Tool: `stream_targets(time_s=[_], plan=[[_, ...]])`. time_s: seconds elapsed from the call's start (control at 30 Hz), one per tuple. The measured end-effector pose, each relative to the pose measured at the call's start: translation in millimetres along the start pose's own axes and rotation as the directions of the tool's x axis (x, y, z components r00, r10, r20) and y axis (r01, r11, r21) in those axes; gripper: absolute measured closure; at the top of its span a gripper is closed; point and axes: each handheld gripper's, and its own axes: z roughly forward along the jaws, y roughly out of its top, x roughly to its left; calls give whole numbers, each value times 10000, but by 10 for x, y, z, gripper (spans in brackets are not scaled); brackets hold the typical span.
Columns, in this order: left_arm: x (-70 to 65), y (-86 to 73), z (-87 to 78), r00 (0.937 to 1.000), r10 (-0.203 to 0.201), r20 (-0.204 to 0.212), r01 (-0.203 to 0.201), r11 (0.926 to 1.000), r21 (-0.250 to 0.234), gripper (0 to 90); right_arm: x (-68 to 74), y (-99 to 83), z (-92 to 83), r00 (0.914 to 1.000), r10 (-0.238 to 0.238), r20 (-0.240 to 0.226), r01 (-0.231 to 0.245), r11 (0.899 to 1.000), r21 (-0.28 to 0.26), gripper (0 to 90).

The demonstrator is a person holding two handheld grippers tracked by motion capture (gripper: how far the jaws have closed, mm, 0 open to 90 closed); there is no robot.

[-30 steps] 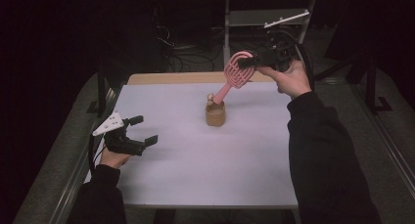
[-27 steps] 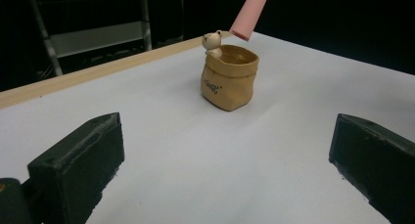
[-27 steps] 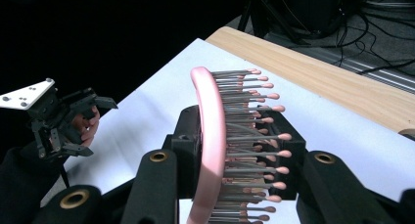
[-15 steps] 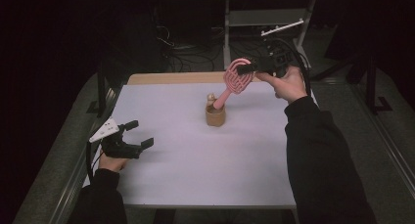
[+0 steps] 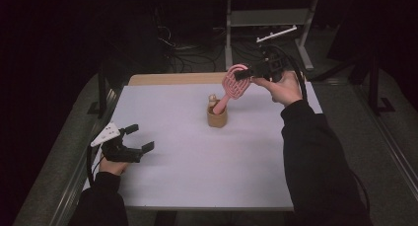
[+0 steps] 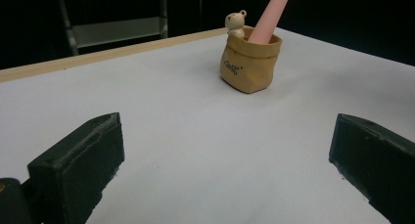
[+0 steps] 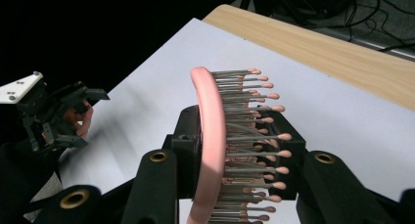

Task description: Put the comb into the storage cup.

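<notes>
Hairbrush: a pink hairbrush hangs tilted over the middle of the table, its round head up toward the far right, its handle slanting down and left into a small tan holder.
Handle: in the left gripper view the pink handle enters the holder's open mouth at a slant; how deep it sits cannot be told.
Right gripper: the right gripper, raised above the far side of the table, has its jaws clamped on the brush head, one on either side.
Bristles: in the right gripper view the brush head stands edge-on between the black jaws, metal pins with pink tips pointing to that view's right.
Holder: the tan bag-shaped holder stands upright near the table's centre, with a small pale bear figure at its rim, just beside the handle.
Left gripper: the left gripper rests low at the near left of the table, well apart from the holder, jaws spread wide with nothing between them.
Table: a pale sheet covers the table; a bare wooden strip runs along its far edge.
Surroundings: a metal stand and loose cables lie in the dark floor area beyond the table.
In the way: bare tabletop lies between the left gripper and the holder.
</notes>
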Motion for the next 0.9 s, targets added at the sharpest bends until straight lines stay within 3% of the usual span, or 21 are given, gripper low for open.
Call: stream_targets(time_s=[0.9], plan=[[-18, -24, -13, 9999, 64, -124, -64, 10000, -2, 0, -161, -133, 366, 9989, 337, -330, -328, 9991, 277, 626]])
